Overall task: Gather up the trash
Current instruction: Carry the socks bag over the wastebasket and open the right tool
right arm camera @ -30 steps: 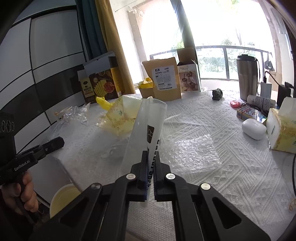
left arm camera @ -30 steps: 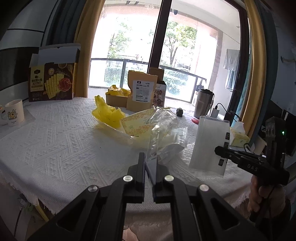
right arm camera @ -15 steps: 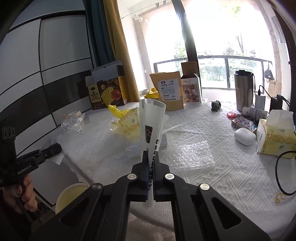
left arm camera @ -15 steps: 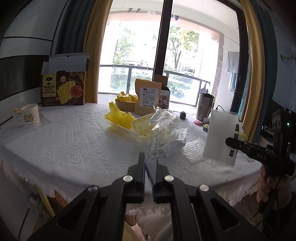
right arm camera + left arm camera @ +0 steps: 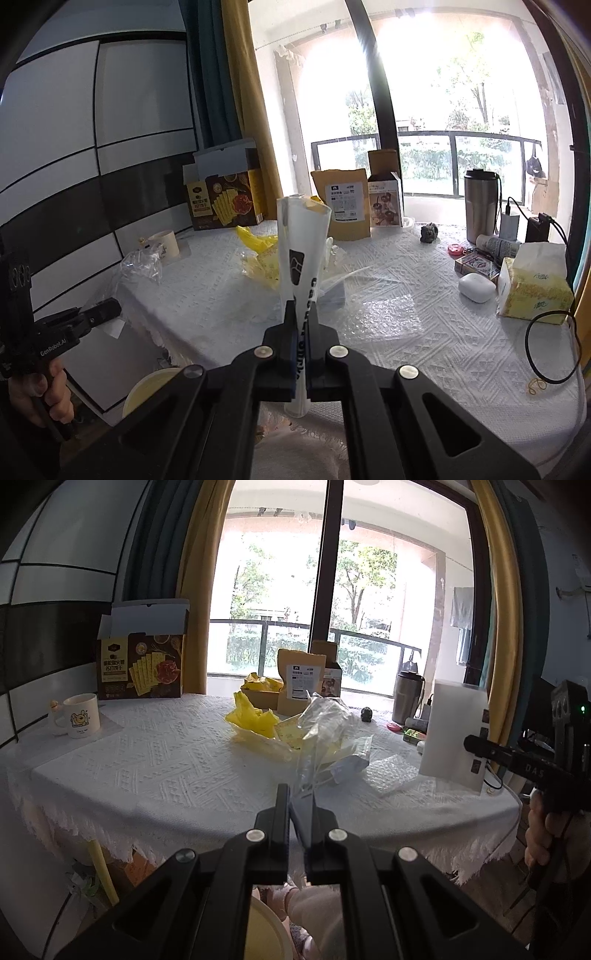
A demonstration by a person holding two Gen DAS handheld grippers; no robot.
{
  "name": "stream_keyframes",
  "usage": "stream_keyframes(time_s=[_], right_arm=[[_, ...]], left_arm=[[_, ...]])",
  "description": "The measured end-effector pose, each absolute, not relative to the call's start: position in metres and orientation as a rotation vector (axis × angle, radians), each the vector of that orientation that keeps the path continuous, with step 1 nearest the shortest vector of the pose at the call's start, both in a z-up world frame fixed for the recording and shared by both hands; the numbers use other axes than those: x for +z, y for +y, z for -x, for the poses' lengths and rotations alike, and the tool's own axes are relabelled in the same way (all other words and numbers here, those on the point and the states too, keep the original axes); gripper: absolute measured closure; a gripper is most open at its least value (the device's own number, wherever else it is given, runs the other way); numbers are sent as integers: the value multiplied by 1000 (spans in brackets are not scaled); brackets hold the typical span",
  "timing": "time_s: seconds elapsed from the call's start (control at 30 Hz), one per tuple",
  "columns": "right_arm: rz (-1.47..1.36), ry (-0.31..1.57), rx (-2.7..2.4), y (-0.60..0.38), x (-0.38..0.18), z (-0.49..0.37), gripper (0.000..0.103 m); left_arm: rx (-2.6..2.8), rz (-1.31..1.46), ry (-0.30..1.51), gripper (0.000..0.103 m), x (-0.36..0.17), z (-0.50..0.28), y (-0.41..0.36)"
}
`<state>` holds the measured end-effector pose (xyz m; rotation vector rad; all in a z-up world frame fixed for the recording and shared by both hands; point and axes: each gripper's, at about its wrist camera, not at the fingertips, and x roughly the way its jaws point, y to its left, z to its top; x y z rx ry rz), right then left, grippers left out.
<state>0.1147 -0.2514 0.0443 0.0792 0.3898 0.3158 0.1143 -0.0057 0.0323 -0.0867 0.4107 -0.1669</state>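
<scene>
Trash is already in both tools: the left gripper point(image 5: 300, 805) has its jaws pinched tight on a crumpled clear plastic wrapper point(image 5: 324, 720), which stands up from the tips, and the right gripper point(image 5: 302, 317) is clamped just as tight on a frosted white plastic pouch with black lettering point(image 5: 301, 251), held by its narrow lower end so the wide mouth fans upward. Gripping each piece at one end looks like a way to keep such limp film from slipping out while it is carried. Both tools sit off the near edge of the table with the white textured cloth point(image 5: 155, 760), and a pale yellow round bin point(image 5: 147, 391) shows just below that edge, probably where these pieces are headed. More litter lies on the cloth beyond: yellow crumpled wrappers point(image 5: 253, 716) and a sheet of clear bubble wrap point(image 5: 376, 314), near each other at the middle of the table.
</scene>
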Motion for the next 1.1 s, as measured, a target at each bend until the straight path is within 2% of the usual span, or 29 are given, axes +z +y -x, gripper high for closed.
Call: stream_keyframes(time_s=[0.57,1.1], right_arm=[[-16,370,413,-191,59,-87,100],[36,435,576,-110,37,-92,100]], left_arm=[[-94,62,396,98,27,-71,30],[-48,77,520,98,-37,-60,61]])
